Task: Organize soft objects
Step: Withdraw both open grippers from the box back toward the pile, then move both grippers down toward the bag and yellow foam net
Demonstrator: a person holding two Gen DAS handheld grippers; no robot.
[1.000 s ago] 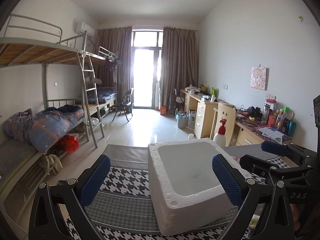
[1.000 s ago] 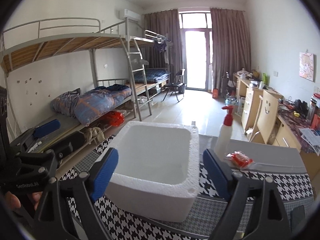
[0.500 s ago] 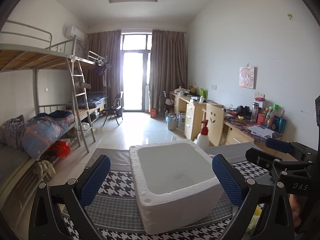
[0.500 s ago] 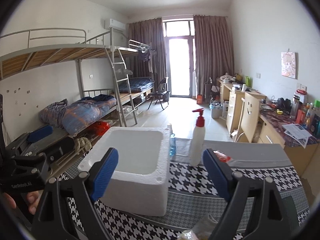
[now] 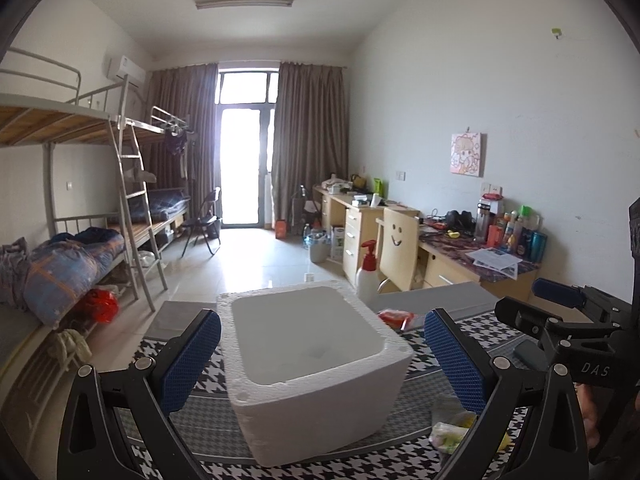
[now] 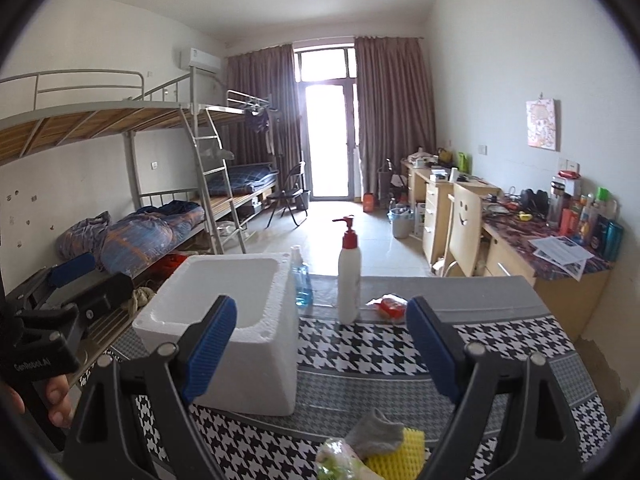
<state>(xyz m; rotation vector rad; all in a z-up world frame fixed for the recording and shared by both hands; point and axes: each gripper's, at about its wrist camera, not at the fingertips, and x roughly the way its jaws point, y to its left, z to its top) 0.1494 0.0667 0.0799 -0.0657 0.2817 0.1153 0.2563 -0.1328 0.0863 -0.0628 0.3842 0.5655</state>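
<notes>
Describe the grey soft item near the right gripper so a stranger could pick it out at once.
Start at the houndstooth tablecloth with the white foam box on it. At its near edge, low between the right gripper fingers, lies a small pile. The grey sock is the crumpled plain-grey fabric on top, touching a yellow sponge and a clear bag with green contents.
</notes>
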